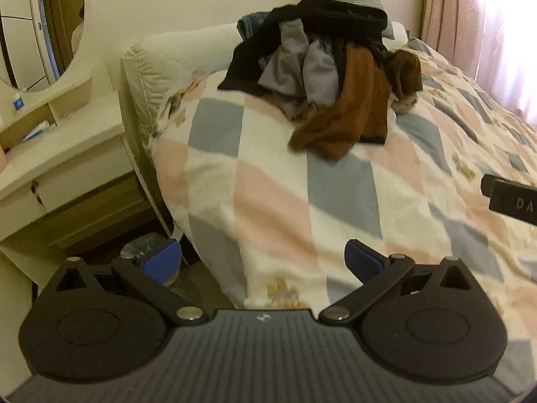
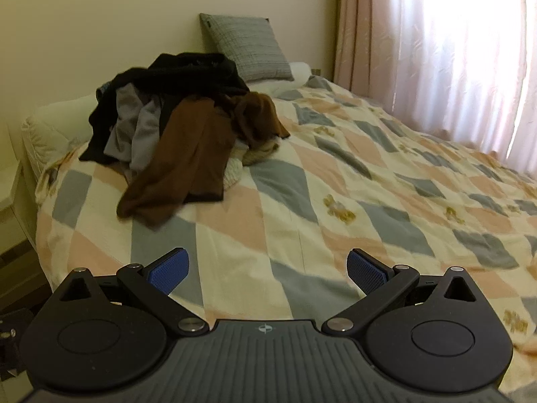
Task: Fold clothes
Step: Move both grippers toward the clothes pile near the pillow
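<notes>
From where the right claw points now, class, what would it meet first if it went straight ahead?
Most likely the patchwork quilt of pink, grey and cream on the bed, since the open right claw looks down across it. The pile of dark and brown clothes lies left of that line, though depth is unclear.

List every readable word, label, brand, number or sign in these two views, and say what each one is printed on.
"DA": pale letters, cut off by the frame edge, on the black part at the right of the left wrist view.
Small white emblem, no letters, on the left gripper body.
A similar emblem on the right gripper body.
Blue label on the bottle by the mirror: too blurred to read.
Nothing readable on the clothes pile.
</notes>
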The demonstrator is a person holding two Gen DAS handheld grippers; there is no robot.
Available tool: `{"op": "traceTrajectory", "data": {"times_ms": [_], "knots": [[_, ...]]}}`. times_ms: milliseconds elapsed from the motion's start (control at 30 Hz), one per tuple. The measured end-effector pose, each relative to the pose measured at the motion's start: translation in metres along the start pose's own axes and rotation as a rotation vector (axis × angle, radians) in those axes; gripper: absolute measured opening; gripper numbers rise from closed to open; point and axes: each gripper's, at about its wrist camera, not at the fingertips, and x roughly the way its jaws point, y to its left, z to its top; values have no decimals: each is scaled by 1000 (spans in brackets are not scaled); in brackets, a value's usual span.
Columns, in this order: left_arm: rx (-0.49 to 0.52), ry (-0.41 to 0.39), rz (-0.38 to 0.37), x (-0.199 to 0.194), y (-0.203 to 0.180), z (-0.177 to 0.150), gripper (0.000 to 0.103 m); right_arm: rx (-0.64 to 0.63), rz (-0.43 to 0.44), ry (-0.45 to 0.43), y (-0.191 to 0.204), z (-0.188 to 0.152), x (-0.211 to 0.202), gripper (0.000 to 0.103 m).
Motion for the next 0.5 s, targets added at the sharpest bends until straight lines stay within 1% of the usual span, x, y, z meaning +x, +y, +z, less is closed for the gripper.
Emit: {"op": "traceTrajectory", "data": {"times_ms": [100, 200, 367, 500], "knots": [[-6, 41, -4, -12, -2, 37, 102, 5, 10, 18, -3, 32, -5, 103], [-27, 76, -15, -29, -2, 69, 102, 16, 22, 24, -9, 64, -21, 103], [-49, 104, -14, -65, -9, 108, 102, 36, 57, 19, -27, 110, -60, 103], [-66, 111, -3, -97, -17, 132, 102, 42, 80, 2, -46, 135, -94, 103]]}}
